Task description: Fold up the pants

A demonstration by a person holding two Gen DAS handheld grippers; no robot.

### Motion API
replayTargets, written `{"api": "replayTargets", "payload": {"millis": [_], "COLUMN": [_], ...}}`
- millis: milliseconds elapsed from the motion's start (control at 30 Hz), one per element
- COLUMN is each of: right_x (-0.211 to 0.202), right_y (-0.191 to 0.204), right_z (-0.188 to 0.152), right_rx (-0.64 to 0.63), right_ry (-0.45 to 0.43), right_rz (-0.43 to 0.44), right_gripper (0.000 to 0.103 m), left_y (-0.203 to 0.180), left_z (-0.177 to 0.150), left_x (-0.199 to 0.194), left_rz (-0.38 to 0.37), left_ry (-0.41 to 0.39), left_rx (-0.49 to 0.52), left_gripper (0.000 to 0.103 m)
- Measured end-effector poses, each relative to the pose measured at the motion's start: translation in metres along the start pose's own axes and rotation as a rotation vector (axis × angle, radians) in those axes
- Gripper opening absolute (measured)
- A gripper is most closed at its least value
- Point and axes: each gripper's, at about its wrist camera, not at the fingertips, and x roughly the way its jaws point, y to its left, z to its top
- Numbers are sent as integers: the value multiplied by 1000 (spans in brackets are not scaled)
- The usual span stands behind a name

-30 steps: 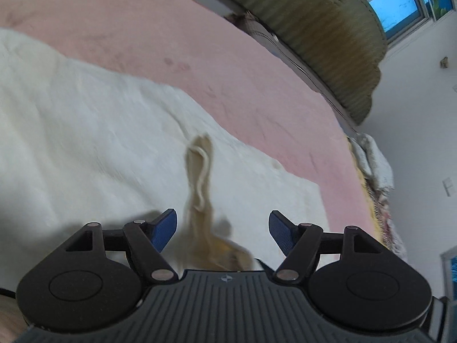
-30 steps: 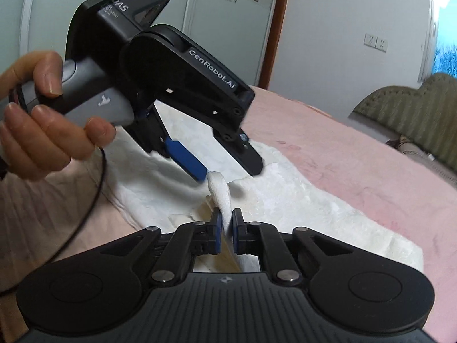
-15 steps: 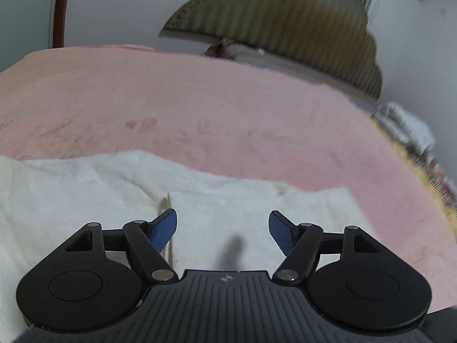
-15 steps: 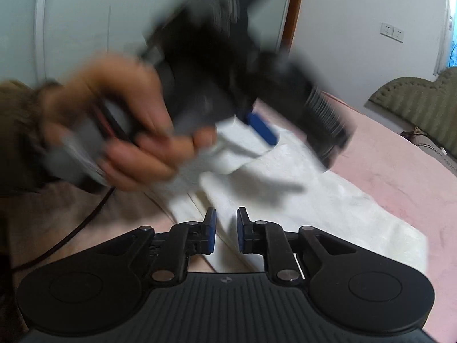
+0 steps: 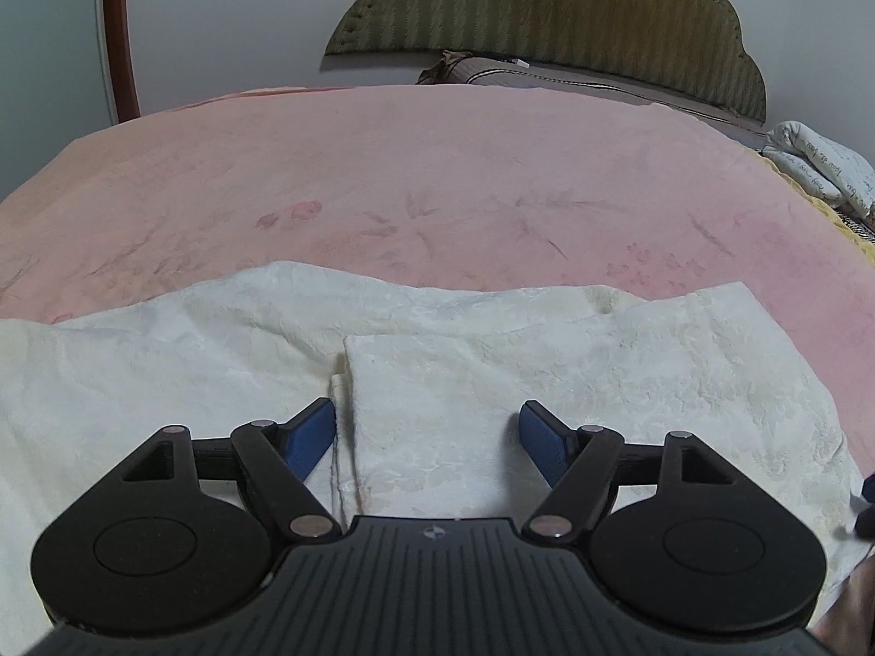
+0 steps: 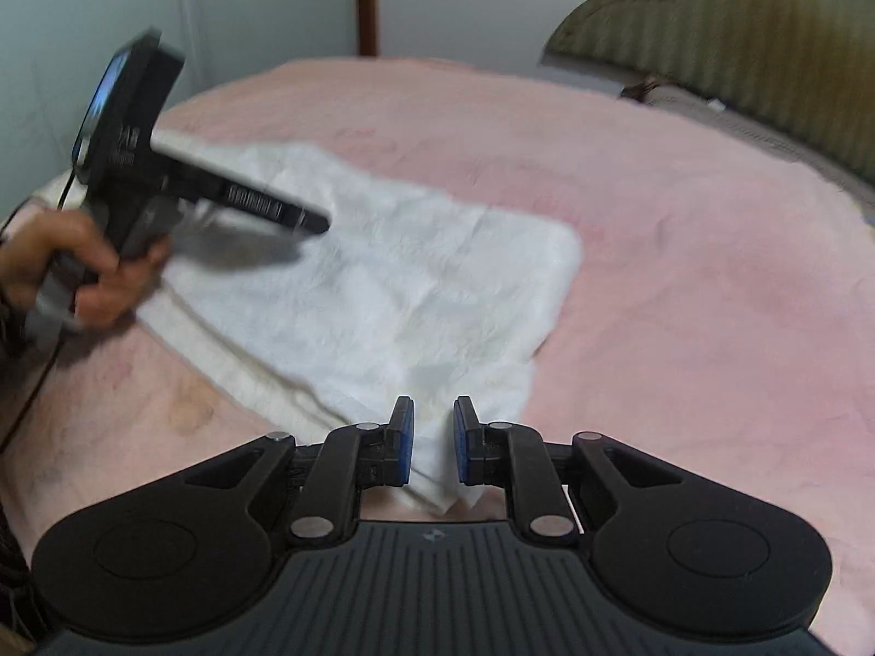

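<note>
The white pants (image 5: 547, 361) lie folded flat on the pink bedspread (image 5: 437, 175); they also show in the right wrist view (image 6: 394, 284). My left gripper (image 5: 426, 432) is open and empty, low over the near part of the pants, beside a folded edge (image 5: 350, 377). Seen from the right wrist, the left gripper (image 6: 306, 221) hovers over the pants' far left end. My right gripper (image 6: 433, 440) is slightly open over the near corner of the pants, fabric showing between its fingers without being clamped.
A green padded headboard (image 5: 547, 5) and a brown pillow (image 5: 547, 76) stand at the far end of the bed. Folded printed bedding (image 5: 820, 164) lies at the right edge. A brown door frame (image 5: 117, 33) is at the far left.
My right gripper opened and let go of the pants fabric, which now lies flat. My left gripper swung away from the waist drawstring and lowered over the folded pants.
</note>
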Motion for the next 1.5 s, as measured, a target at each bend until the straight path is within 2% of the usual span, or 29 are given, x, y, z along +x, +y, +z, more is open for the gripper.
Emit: {"api": "replayTargets", "payload": {"millis": [133,233,267,333,433,500,600,667,900,1067,1267,1367,1500], "right_x": [9,35,40,37,27,32,54,64,55,69,71,69,65], "right_y": [11,18,23,30,37,52,72,82,86,97,104,113,130], "right_z": [7,12,12,14,25,31,34,30,40,39,40,44,51], "right_rx": [55,20,-13,-10,97,89,28,-26,11,-16,-11,-42,-98], "right_ry": [-72,-3,16,-3,-99,-118,-56,-26,-84,-44,-37,-48,-70], "right_rz": [30,62,41,32,168,193,183,147,150,138,105,81,95], "right_gripper": [15,16,16,16,16,16,16,16,16,16,16,16,17], "left_y": [2,6,6,6,8,9,13,20,47,56,70,76,84], "left_z": [-2,-9,-12,-17,-19,-20,-24,-27,-30,-36,-40,-41,-43], "left_x": [-14,-29,-32,-34,-35,-39,-45,-49,-54,-58,-65,-67,-72], "left_rz": [-7,10,29,64,71,68,103,142,182,199,217,217,232], "left_ry": [-4,-33,-40,-47,-51,-59,-71,-79,-56,-45,-45,-40,-42], "left_rx": [-31,-1,17,46,35,28,43,42,-35,-47,-64,-80,-82], "left_gripper": [76,79,80,80,80,81,86,88,90,92,94,95,96]}}
